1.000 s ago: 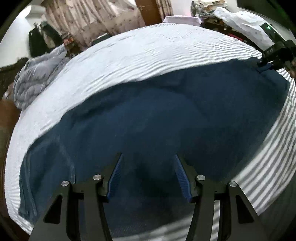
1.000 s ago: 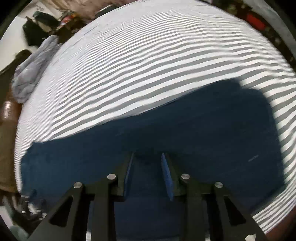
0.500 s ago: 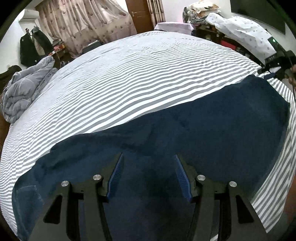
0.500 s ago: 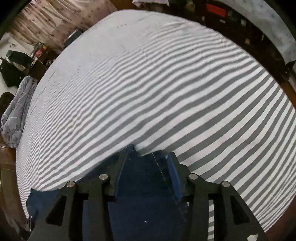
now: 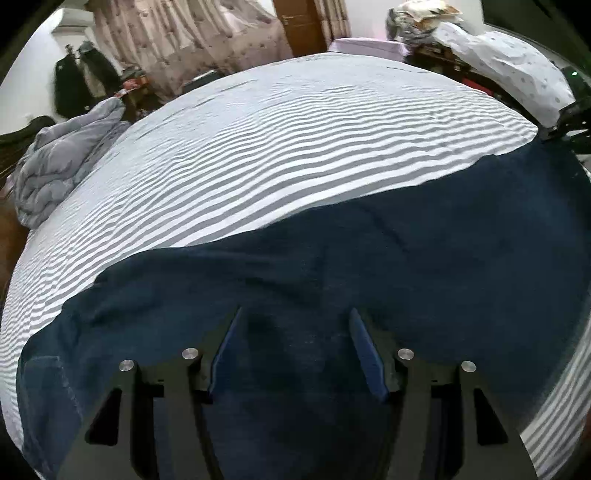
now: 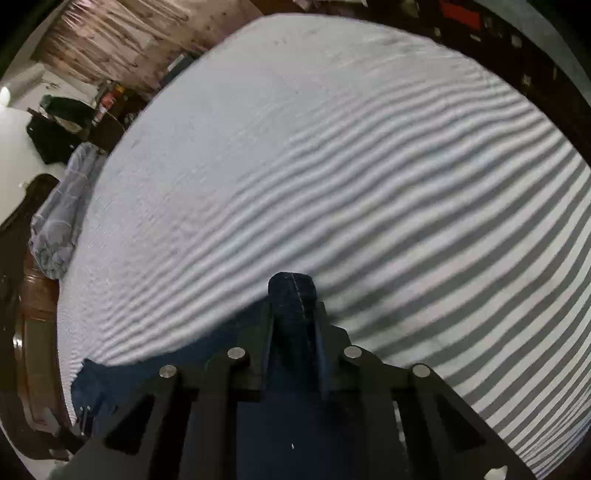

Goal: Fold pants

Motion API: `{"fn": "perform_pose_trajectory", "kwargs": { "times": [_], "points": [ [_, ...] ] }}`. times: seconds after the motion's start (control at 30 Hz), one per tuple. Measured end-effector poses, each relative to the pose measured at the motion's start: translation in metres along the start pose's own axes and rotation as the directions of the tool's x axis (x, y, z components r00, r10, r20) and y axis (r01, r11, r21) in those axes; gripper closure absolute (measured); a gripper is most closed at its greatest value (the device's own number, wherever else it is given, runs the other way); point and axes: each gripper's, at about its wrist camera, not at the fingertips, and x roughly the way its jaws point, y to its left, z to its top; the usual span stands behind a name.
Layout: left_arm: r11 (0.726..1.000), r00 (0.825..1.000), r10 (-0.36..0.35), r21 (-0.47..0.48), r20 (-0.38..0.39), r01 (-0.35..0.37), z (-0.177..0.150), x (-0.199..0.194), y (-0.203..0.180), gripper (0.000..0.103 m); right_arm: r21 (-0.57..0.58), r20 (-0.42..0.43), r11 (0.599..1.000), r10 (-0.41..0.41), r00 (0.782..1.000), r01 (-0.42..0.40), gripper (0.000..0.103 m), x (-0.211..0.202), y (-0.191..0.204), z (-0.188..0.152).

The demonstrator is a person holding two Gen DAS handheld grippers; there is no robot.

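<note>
Dark blue pants [image 5: 369, 266] lie spread across the near part of a grey-and-white striped bed [image 5: 295, 140]. My left gripper [image 5: 295, 317] is open, its blue-padded fingers just above the pants' middle, holding nothing. My right gripper [image 6: 291, 306] is shut on a bunched edge of the pants [image 6: 291, 291], which sticks out between the fingers. The right gripper also shows in the left wrist view [image 5: 569, 122] at the far right end of the pants. More of the pants [image 6: 122, 384] trails off to the lower left in the right wrist view.
A crumpled grey quilt [image 5: 59, 166] lies at the bed's left side. Curtains [image 5: 192, 40] and a wooden door [image 5: 306, 26] stand behind the bed. Cluttered furniture with a dotted cloth [image 5: 506, 62] runs along the right. A brown wooden bed frame [image 6: 33, 332] edges the left.
My right gripper has closed on the pants' edge and lifted, so the cloth now bunches between its fingers. My left gripper stays open over the pants and has shifted little.
</note>
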Motion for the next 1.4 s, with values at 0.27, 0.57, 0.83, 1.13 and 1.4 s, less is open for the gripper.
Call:
{"fn": "perform_pose_trajectory", "kwargs": {
  "times": [0.27,0.57,0.83,1.13,1.4],
  "points": [
    [0.996,0.996,0.084,0.004,0.034,-0.085,-0.014,0.0,0.0,0.039,-0.038,-0.011,0.983,-0.181,0.983,0.181,0.063,0.026,0.004,0.0],
    [0.996,0.997,0.03,0.086,0.069,-0.036,-0.016,-0.022,-0.025,0.037,0.032,0.109,0.999,-0.016,0.994,0.013,0.061,-0.033,-0.001,-0.034],
    [0.997,0.999,0.036,0.064,0.003,-0.036,-0.019,-0.012,-0.012,0.03,0.136,0.077,0.988,-0.082,0.994,0.071,0.08,-0.032,-0.053,-0.07],
    [0.997,0.999,0.052,0.064,0.002,-0.052,-0.043,-0.039,0.008,0.03,0.297,0.209,0.935,0.134,0.969,-0.194,0.067,-0.086,-0.113,-0.148],
    [0.999,1.0,0.012,0.035,-0.027,-0.011,-0.048,-0.04,0.002,0.03,0.336,0.243,0.9,0.202,0.949,-0.278,0.065,-0.072,-0.105,-0.168]
  ]
}}
